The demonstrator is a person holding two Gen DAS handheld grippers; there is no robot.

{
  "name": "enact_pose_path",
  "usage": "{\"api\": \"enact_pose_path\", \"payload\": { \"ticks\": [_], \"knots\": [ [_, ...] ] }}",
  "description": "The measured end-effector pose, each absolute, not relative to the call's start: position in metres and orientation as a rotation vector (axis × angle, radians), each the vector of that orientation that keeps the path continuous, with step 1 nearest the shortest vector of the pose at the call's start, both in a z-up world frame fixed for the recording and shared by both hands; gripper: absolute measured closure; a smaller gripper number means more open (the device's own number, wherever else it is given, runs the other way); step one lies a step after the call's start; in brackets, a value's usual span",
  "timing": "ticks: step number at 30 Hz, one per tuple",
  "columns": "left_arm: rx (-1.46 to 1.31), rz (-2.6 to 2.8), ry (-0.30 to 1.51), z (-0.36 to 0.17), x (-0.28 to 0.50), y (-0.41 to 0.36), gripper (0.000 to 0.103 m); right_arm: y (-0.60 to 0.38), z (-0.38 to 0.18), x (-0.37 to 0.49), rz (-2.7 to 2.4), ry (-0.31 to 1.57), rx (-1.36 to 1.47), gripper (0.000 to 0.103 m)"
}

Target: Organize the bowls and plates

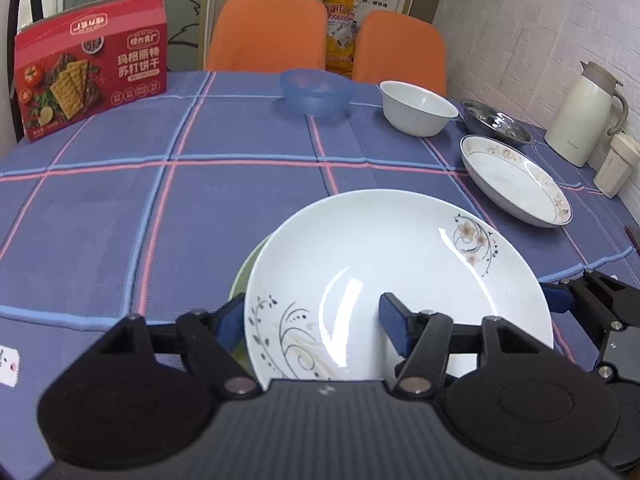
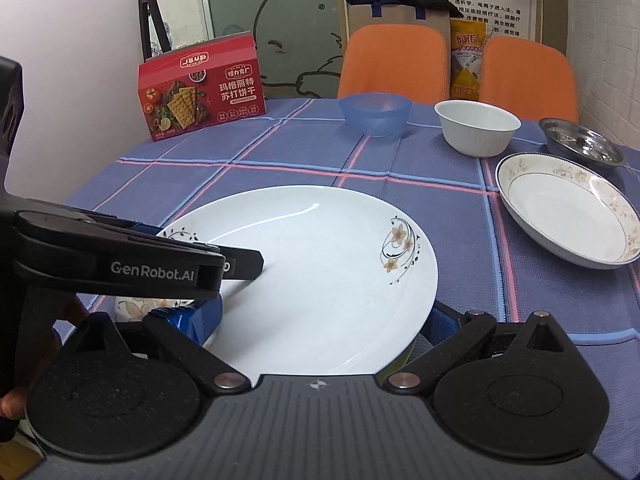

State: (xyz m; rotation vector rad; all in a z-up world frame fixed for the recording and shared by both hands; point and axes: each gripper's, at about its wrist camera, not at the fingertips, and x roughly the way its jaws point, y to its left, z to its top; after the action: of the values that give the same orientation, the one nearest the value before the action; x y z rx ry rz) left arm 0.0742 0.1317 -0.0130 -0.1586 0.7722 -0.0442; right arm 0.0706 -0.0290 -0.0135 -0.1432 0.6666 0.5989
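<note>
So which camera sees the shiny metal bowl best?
The right wrist view: the metal bowl shows its whole rim and shiny inside behind the gold-rimmed plate. In the left wrist view the metal bowl looks flatter and more squashed, near the white jug.

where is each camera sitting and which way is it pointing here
Left wrist: sits on the left gripper, faces across the table toward the orange chairs; its blue-padded fingers straddle the near rim of the flowered white plate, and the right gripper shows at the right edge.
Right wrist: sits on the right gripper, faces the same way, at the plate's near-right edge; the left gripper reaches in from the left.
Shared: plate, red cracker box, blue bowl, white bowl, gold-rimmed plate, steel bowl.
</note>
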Motion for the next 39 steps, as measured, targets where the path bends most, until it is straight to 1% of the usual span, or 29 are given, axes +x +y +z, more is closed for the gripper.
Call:
{"api": "enact_pose_path", "payload": {
  "ticks": [1,3,4,6,15,22,31,34,37,39],
  "knots": [
    [-0.143,-0.043,0.756,-0.011,0.072,0.131,0.035,-0.028,-0.015,0.069,0.594,0.659,-0.165,0.013],
    [-0.124,-0.035,0.71,-0.003,0.066,0.13,0.029,-0.027,-0.018,0.068,0.59,0.661,-0.186,0.013],
    [-0.114,-0.027,0.69,0.0,0.063,0.131,0.029,-0.029,-0.021,0.07,0.59,0.685,-0.175,0.013],
    [-0.105,-0.012,0.672,0.006,0.061,0.133,0.029,-0.034,-0.024,0.073,0.603,0.706,-0.144,0.015],
    [-0.158,0.007,0.688,0.013,0.067,0.133,0.029,-0.062,-0.004,0.07,0.561,0.628,-0.044,0.014],
    [-0.142,-0.038,0.679,0.023,0.086,0.098,0.029,-0.094,-0.006,0.076,0.504,0.657,0.043,0.014],
    [-0.088,-0.095,0.695,0.024,0.117,0.049,0.028,-0.142,-0.003,0.084,0.425,0.648,0.13,0.014],
    [-0.074,-0.102,0.71,0.022,0.13,0.038,0.028,-0.158,-0.002,0.095,0.398,0.68,0.164,0.014],
    [-0.057,-0.109,0.718,0.021,0.141,0.027,0.028,-0.17,-0.003,0.108,0.362,0.75,0.202,0.014],
    [-0.047,-0.113,0.722,0.021,0.147,0.021,0.028,-0.183,-0.003,0.109,0.382,0.732,0.246,0.014]
  ]
}}
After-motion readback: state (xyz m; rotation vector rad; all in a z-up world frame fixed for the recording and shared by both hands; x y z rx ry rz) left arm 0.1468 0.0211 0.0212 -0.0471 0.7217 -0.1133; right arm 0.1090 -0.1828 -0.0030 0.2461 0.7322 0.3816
